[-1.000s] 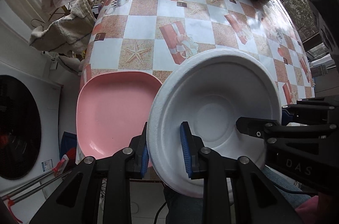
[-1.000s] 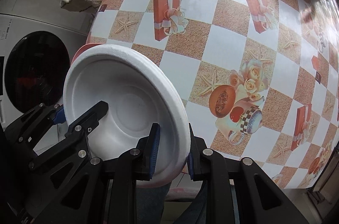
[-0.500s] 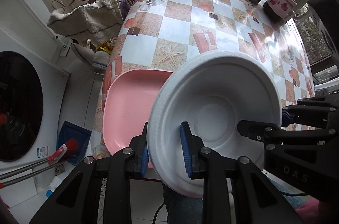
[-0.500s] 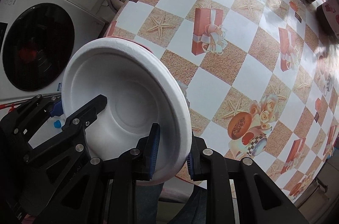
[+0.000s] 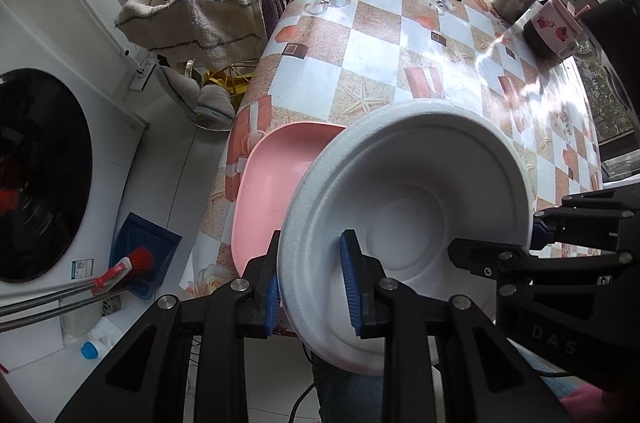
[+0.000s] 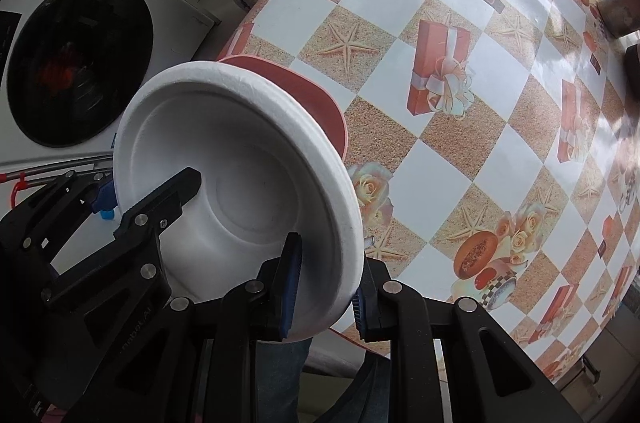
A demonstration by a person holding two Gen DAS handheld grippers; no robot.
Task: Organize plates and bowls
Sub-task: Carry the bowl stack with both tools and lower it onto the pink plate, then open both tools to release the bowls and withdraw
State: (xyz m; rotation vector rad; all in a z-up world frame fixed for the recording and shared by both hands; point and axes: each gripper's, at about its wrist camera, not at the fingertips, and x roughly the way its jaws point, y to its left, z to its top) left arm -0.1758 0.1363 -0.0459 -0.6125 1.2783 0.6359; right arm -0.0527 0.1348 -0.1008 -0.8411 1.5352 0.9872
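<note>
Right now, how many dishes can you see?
2. A white bowl held off the table by both tools, and a pink plate on the near table corner behind it. The bowl may hide others.

A home's laundry corner: a washing machine [image 5: 36,175], towels on a rack [image 5: 200,19], a broom [image 5: 124,267] and a patterned oilcloth table [image 5: 376,35]

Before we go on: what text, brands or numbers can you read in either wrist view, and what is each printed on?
"DAS": on the black body of the right tongs, seen from the left wrist view.
"nobot.AI", roughly; first letters unclear: on the body of the left tongs, right wrist view.
Sticker on the washing machine: too small to read.
White bowl and pink plate: no text.
</note>
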